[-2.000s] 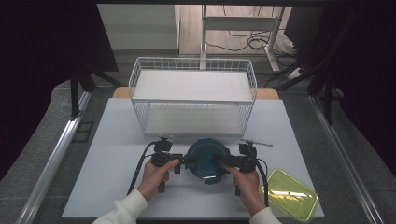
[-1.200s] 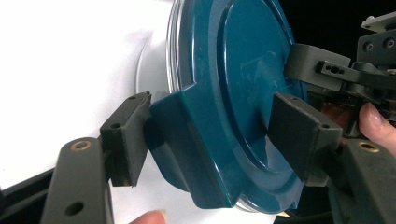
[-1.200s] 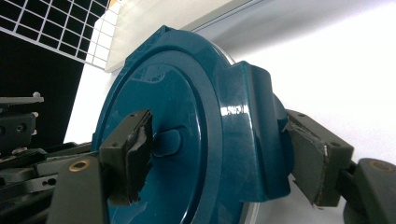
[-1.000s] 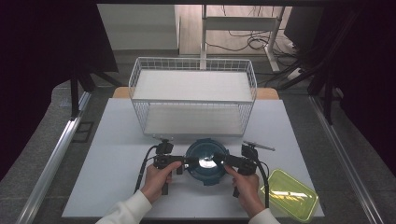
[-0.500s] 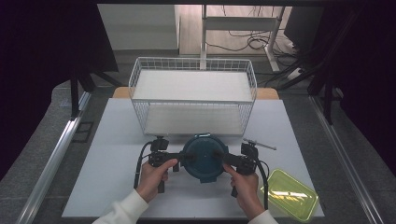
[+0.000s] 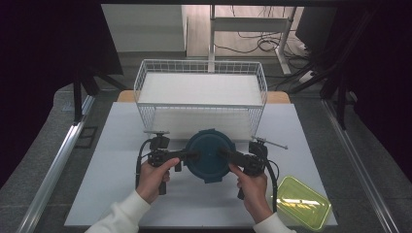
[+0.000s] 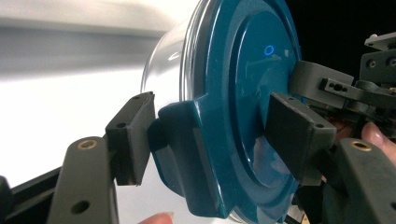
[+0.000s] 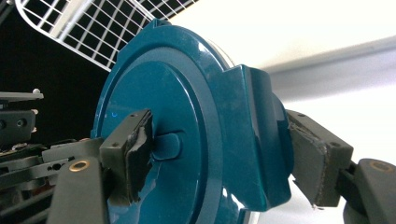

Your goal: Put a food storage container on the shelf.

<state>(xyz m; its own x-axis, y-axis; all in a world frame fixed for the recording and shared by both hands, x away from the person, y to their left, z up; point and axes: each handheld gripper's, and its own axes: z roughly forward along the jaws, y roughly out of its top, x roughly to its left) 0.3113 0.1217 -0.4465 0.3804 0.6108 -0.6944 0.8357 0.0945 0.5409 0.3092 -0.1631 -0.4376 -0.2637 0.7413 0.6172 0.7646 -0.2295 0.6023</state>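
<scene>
ahead: wire basket [image 6: 201, 92] blocks | right: green lid [image 6: 300, 203] | left: bare table [image 6: 116, 145]

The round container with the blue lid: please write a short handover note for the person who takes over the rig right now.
Left claw: shut on the round container, one jaw on the lid top, the other behind the lid's side latch.
Right claw: shut on the same container from the opposite side, gripped the same way.
Things: the container is held between both claws in front of the wire basket. A yellow-green lid lies on the white table at the right.
Done: container gripped on both sides.
Left: probably to carry it on, perhaps into the basket; keep both grips level.
</scene>
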